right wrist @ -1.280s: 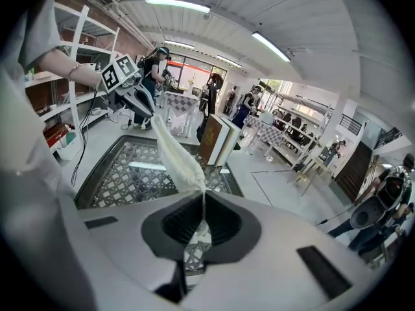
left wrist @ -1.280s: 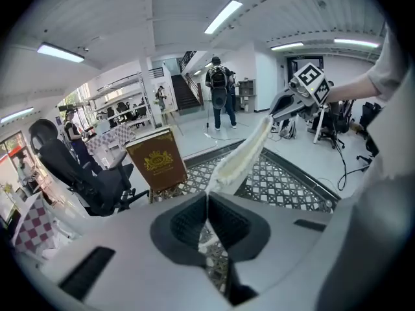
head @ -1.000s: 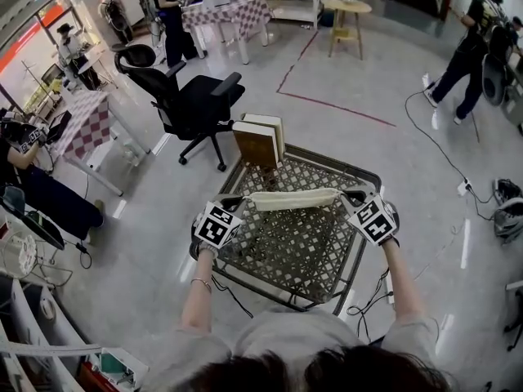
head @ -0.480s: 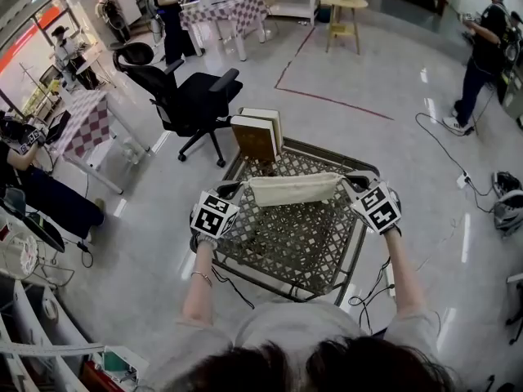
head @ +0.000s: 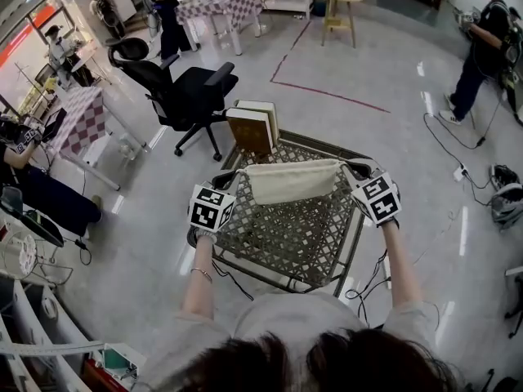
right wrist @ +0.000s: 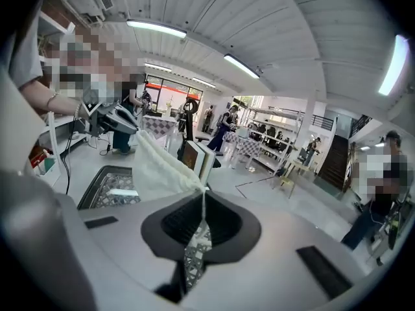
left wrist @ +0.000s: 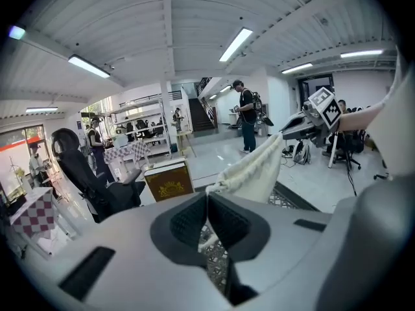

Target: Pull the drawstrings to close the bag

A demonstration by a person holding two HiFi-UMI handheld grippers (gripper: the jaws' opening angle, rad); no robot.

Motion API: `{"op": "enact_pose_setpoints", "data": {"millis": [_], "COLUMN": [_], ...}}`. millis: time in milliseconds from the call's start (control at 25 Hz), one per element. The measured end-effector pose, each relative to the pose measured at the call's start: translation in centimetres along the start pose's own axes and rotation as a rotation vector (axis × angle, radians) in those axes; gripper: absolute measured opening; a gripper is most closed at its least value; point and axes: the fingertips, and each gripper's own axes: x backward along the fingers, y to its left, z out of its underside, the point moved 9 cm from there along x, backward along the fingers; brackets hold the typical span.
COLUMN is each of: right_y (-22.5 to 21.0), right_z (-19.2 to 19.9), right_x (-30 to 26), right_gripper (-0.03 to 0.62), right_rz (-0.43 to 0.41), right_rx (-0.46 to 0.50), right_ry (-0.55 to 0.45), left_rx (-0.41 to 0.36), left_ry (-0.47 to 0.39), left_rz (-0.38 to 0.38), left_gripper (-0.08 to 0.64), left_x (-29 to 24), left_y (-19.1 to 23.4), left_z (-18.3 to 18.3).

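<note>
Open lab hall, office chair (head: 184,96), checkered tables (head: 80,122), floor tape (head: 327,95)

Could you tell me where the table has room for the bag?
The metal lattice tabletop is bare from its near edge up to the cream cloth drawstring bag; only upright brown books crowd its far left corner.

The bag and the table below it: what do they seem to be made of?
The bag looks like soft, matte cream cloth, perhaps cotton: it gathers into fine folds at the top. The table looks like dark metal: a thin, stiff lattice with open holes.
</note>
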Motion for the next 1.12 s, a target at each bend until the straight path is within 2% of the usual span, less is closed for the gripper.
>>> {"op": "enact_pose_setpoints", "data": {"millis": [440, 1120], "right_y": [-0.7, -1.3], "right_z": [-0.2, -0.3], "right_x": [0.5, 1.4], "right_gripper": [0.026, 0.026], "right_rz": [0.083, 0.167], "right_rx": [-0.121, -0.235], "right_ry": [-0.067, -0.131], "left_rx": [0.074, 0.100], "left_ry": [-0.057, -0.113], "left_rz": [-0.067, -0.140], "left_gripper": [0.028, 0.028], "left_x": [0.4, 1.2], "left_y": [0.0, 0.2], "left_z": [-0.4, -0.9]}}
